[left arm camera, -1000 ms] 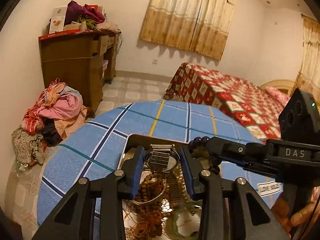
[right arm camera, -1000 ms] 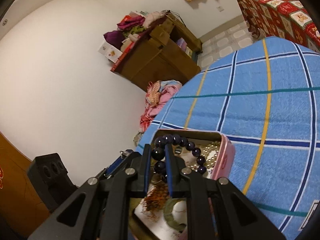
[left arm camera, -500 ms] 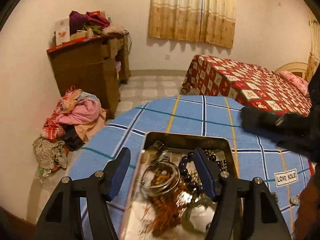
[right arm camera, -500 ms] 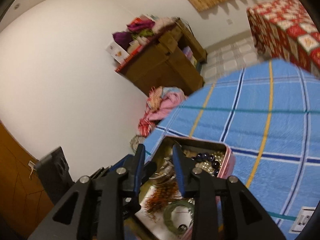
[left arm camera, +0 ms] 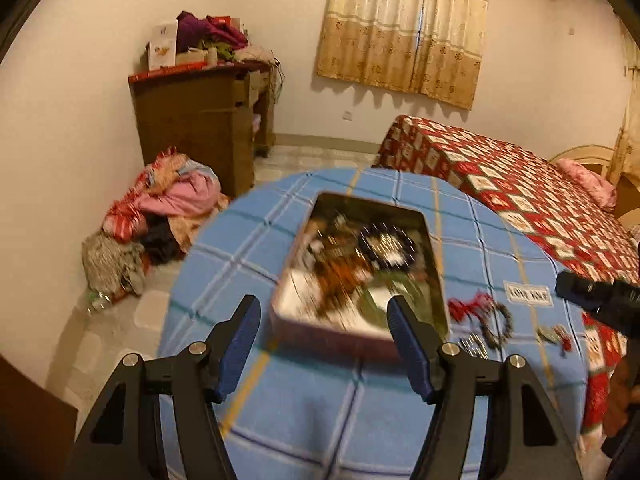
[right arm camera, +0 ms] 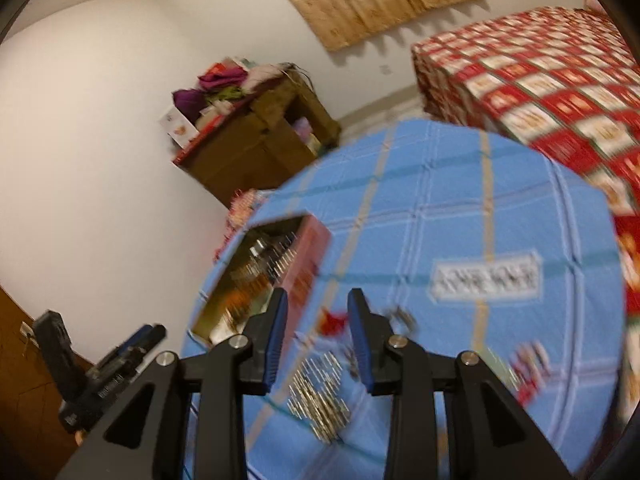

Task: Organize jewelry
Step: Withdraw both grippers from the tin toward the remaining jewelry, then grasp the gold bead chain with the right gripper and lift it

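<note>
An open pink tin full of mixed jewelry stands on the round table with a blue checked cloth. A dark bead bracelet lies on top inside it. My left gripper is open and empty, held above the tin's near edge. My right gripper is open and empty, to the right of the tin. Loose pieces lie on the cloth: a red piece, a dark beaded ring and a silvery chain. Both views are motion-blurred.
A white label is sewn on the cloth. A bed with a red patterned cover stands behind the table. A brown dresser and a heap of clothes are at the left wall.
My right gripper let go of the dark bead bracelet into the tin, opened, and swung right. My left gripper opened wide and pulled back from the tin.
</note>
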`<state>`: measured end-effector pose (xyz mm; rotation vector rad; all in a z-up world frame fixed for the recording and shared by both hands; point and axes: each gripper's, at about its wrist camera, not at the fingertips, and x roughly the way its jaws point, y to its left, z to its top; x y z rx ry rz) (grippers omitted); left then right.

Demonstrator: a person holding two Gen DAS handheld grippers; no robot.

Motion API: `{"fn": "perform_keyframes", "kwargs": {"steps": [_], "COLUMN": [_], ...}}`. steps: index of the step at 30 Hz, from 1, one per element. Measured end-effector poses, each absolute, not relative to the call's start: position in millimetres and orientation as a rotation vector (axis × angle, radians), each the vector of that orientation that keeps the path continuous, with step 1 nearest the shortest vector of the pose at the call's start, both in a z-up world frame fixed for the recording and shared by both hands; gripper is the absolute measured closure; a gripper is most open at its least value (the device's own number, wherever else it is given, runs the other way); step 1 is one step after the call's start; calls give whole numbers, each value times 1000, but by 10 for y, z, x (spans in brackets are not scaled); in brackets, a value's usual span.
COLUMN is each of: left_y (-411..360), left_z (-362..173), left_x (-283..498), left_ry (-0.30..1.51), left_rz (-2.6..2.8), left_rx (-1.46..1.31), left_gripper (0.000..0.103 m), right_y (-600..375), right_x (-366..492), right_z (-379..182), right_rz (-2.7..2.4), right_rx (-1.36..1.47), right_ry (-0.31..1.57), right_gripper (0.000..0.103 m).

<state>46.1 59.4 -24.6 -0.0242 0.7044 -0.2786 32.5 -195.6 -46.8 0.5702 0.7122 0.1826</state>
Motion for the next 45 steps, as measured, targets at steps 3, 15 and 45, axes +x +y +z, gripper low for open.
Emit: {"fn": "perform_keyframes", "kwargs": {"steps": [3,15,45], "left_y": [501,216,435], "left_z": [-296,-465,-491], "left_x": [364,3,58], "left_ry": [724,759,755], "left_rz": [-292,-376,-324], "left_rx": [-2,62,40], "left_gripper": [37,37,37], "right_y": [-1959,-1687,-906], "right_x": [134,-77,509], "right_z": [-615,-805,-1071], "right_rz": [174,239,182], "right_rx": [572,477,-44], "right_ry": [759,831,942], "right_gripper": [67,41,87]}}
